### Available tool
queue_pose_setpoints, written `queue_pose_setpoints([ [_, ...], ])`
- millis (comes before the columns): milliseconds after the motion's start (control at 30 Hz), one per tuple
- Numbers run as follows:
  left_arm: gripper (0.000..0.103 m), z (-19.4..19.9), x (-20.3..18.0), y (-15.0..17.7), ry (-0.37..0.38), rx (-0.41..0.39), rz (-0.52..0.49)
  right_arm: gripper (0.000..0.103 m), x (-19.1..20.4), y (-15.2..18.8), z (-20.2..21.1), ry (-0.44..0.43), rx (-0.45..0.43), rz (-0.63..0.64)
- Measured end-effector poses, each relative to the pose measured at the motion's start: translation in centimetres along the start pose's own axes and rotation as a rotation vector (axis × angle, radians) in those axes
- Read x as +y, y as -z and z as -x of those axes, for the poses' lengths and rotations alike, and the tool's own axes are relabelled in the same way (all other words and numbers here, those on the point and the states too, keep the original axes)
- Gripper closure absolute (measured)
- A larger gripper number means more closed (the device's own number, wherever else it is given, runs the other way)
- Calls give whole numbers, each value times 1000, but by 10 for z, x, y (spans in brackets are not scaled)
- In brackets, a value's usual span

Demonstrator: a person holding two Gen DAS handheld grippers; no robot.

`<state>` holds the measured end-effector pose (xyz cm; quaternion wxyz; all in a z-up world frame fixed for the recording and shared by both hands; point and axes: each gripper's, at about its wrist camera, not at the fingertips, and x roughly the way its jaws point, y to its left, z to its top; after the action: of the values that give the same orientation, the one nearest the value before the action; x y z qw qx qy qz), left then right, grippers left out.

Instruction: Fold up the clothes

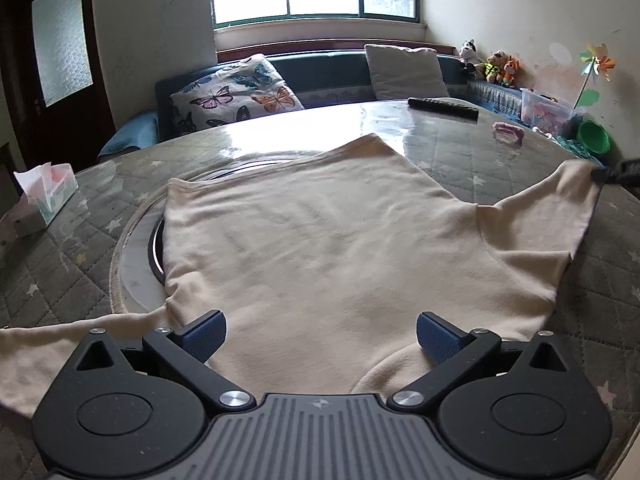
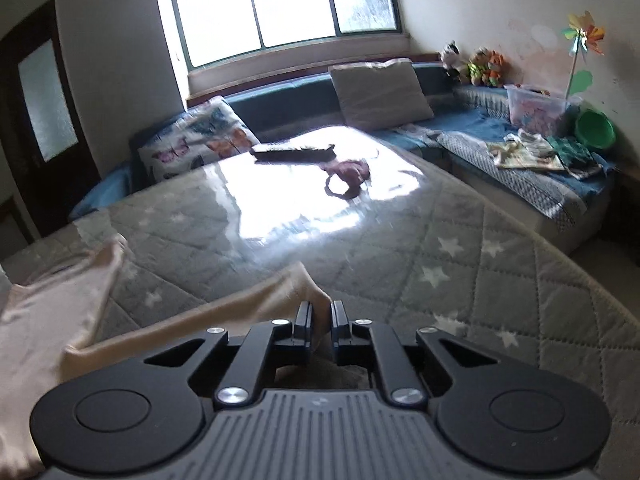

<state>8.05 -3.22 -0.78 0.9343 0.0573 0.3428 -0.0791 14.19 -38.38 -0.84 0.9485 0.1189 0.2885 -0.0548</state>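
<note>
Cream and soft, the shirt (image 1: 320,240) lies spread flat on the table (image 1: 480,160). My right gripper (image 2: 320,318) pinches the tip of one sleeve (image 2: 296,292), jaws nearly closed on the cloth. My left gripper (image 1: 320,338) hangs wide over the near edge, holding nothing. I think the sleeve should fold in next. I should lift it only a little, carry it slowly across, and keep the body from sliding.

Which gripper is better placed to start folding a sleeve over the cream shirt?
Right. The right gripper is shut on a sleeve of the shirt; the left gripper hangs open above the collar, holding nothing.
</note>
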Motion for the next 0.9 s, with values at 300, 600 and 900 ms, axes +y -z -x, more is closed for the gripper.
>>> queue_pose_setpoints([
  [300,0,12,27,6,-30,-27,62,95,76,-35,55,-219,-116,144],
  [600,0,31,61,19,-84,-55,142,95,196,-29,74,-494,-106,352],
  [900,0,36,82,33,-126,-35,191,93,257,-5,55,-641,10,410],
])
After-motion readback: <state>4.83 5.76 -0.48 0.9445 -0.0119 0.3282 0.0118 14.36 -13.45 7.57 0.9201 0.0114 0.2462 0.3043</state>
